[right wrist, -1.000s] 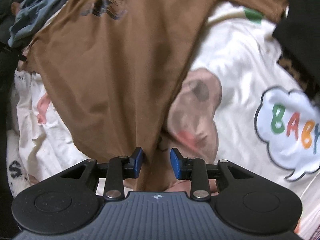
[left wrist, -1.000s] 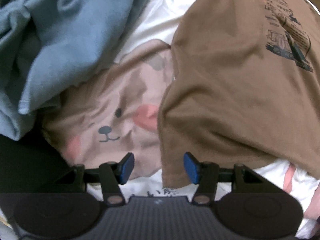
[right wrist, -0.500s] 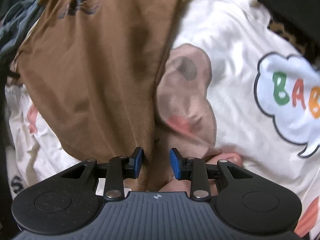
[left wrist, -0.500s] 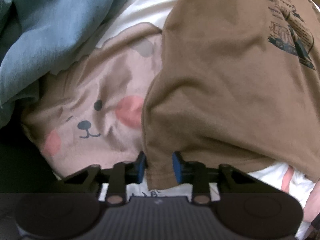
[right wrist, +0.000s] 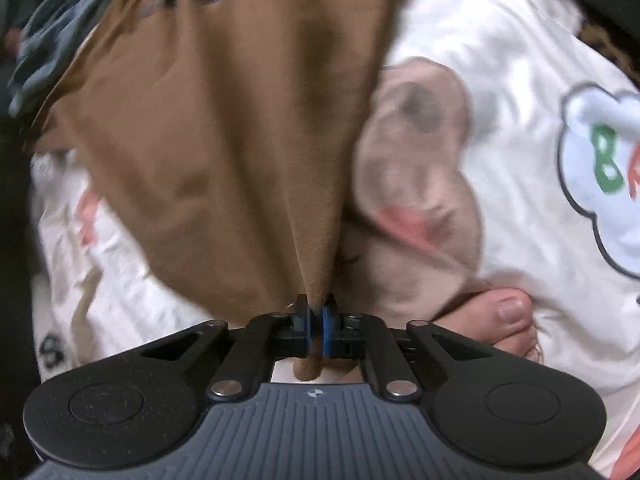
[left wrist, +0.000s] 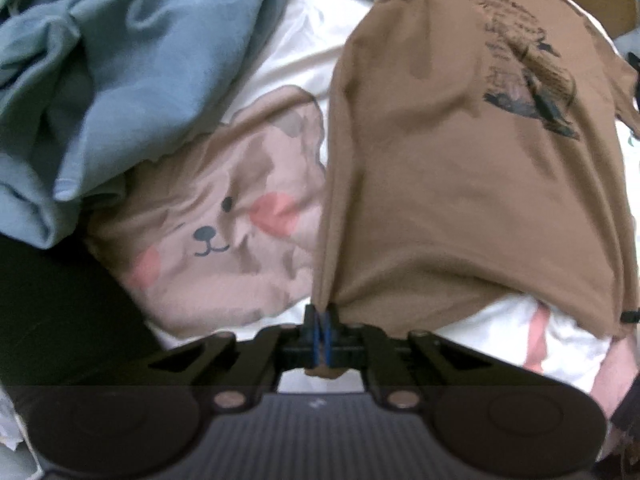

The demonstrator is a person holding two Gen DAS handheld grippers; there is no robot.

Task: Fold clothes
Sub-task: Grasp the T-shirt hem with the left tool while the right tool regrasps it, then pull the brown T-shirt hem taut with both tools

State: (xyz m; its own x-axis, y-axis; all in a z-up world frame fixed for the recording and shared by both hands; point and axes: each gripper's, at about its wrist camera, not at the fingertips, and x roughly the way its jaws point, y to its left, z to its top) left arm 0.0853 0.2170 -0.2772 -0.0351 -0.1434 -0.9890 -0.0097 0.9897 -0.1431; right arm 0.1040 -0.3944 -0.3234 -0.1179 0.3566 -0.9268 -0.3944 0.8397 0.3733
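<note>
A brown T-shirt [left wrist: 460,184] with a dark printed graphic lies spread over a white bedsheet printed with a bear. My left gripper [left wrist: 321,320] is shut on the shirt's near hem corner. In the right wrist view the same brown T-shirt [right wrist: 224,128] rises in a taut fold from my right gripper [right wrist: 316,312], which is shut on another part of its hem. A short end of brown cloth sticks out behind each pair of blue pads.
A crumpled blue-grey garment [left wrist: 112,80] lies at the left on the white bear-print sheet [left wrist: 224,240]. The sheet [right wrist: 500,60] carries a cloud print with coloured letters [right wrist: 604,168]. A person's bare toe [right wrist: 500,316] rests beside my right gripper. Dark fabric fills the far right corner.
Both grippers have closed fully on the brown shirt's hem; a second ago both stood open around it. The cloth now pulls taut from the right gripper.
</note>
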